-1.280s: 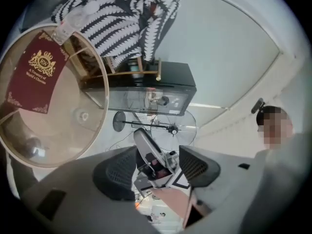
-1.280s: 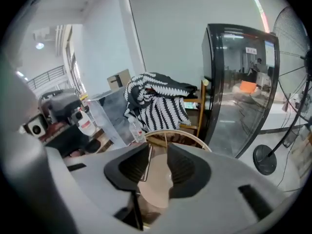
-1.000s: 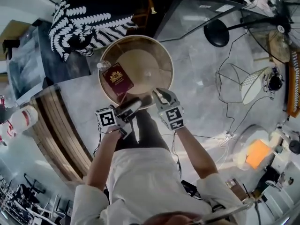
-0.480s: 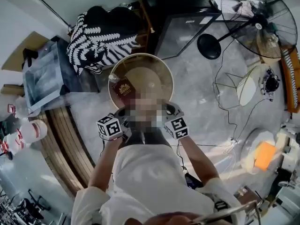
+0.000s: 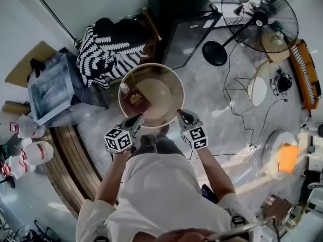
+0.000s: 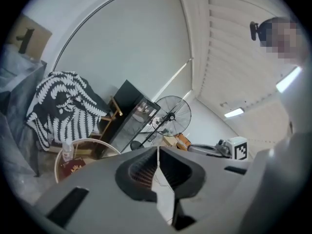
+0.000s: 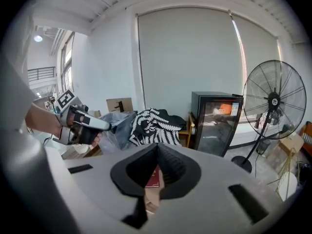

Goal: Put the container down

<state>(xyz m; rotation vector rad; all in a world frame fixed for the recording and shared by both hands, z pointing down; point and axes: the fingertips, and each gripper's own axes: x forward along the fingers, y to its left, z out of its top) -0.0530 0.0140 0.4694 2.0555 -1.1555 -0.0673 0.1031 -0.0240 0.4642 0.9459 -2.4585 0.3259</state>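
A round tan-rimmed container (image 5: 174, 84) stands on the grey floor in front of me. Inside it lie a dark red booklet (image 5: 135, 101) and a small clear bottle (image 5: 124, 88). My left gripper (image 5: 134, 122) hangs over the near rim's left side, empty; its jaws have just closed and are shut. My right gripper (image 5: 181, 117) is shut and empty at the rim's right side. The left gripper view shows its shut jaws meeting (image 6: 157, 160), with the container (image 6: 100, 144) low at the left. The right gripper view has the booklet (image 7: 153, 178) behind its shut jaws.
Behind the container are a black-and-white patterned cloth (image 5: 108, 49) on a chair and a black glass-door cabinet (image 5: 184, 24). A standing fan (image 5: 260, 19) is at the back right. A clear box (image 5: 53, 87) and wooden slats (image 5: 65, 145) lie left. A wire frame (image 5: 242, 92) and cables lie right.
Both grippers have left the container's near rim, lifted and drawn back toward me, and their jaws have closed. The container has stayed where it stands and looks smaller as my head rose.
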